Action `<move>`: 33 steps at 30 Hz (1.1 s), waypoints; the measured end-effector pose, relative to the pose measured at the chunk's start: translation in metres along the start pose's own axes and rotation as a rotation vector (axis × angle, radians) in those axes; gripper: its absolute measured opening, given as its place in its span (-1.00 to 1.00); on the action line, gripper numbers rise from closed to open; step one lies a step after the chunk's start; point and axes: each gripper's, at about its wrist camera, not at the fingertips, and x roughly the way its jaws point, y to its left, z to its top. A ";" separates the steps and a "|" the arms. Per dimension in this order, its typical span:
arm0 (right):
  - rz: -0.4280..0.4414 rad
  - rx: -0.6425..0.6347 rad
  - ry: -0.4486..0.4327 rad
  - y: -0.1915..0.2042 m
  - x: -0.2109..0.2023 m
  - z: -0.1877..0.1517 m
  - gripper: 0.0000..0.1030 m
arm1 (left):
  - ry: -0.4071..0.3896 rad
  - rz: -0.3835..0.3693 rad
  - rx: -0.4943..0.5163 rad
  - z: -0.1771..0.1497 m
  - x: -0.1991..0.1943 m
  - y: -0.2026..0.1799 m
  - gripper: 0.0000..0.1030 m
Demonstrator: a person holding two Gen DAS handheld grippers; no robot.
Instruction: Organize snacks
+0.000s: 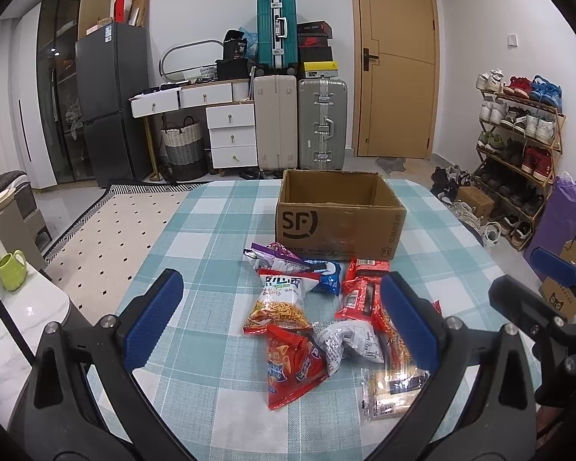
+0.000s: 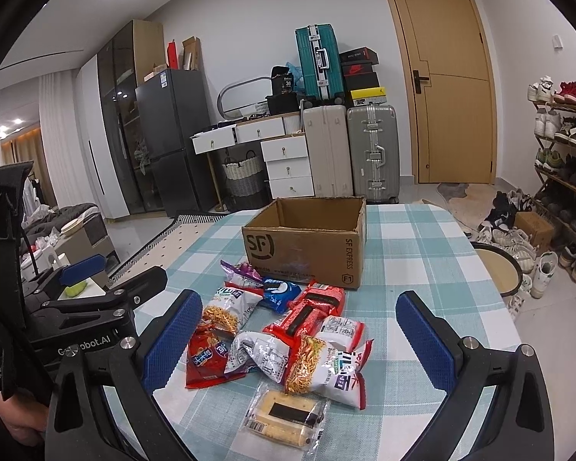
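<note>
A pile of snack packs lies on the teal checked tablecloth [image 1: 211,230] in front of an open, empty cardboard box [image 1: 338,226] [image 2: 307,246]. In it are a noodle snack bag [image 1: 280,303], a red chip bag [image 1: 292,368] [image 2: 207,357], a silver pack [image 1: 349,342] [image 2: 261,353], a blue cookie pack [image 1: 326,274] [image 2: 280,290], red packs [image 1: 361,292] [image 2: 315,307] and a clear cracker pack [image 2: 284,415]. My left gripper [image 1: 281,276] hangs open above the pile's left side. My right gripper [image 2: 298,296] hangs open above its right side. Neither holds anything.
A round stool [image 2: 495,272] stands off the table's right edge, with a shoe rack [image 1: 518,134] and loose shoes beyond it. A green mug [image 1: 11,271] sits on a white surface to the left. Suitcases [image 1: 322,123] and drawers line the far wall.
</note>
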 end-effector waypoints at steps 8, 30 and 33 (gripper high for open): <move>-0.001 -0.006 -0.007 0.000 -0.001 0.001 0.99 | 0.006 -0.008 -0.006 -0.001 0.000 0.000 0.99; -0.008 0.008 -0.004 -0.005 -0.009 0.005 0.99 | 0.021 -0.025 -0.015 -0.008 0.003 0.001 0.99; -0.008 0.006 -0.004 -0.004 -0.008 0.005 0.99 | 0.014 -0.018 -0.011 -0.007 0.001 0.001 0.99</move>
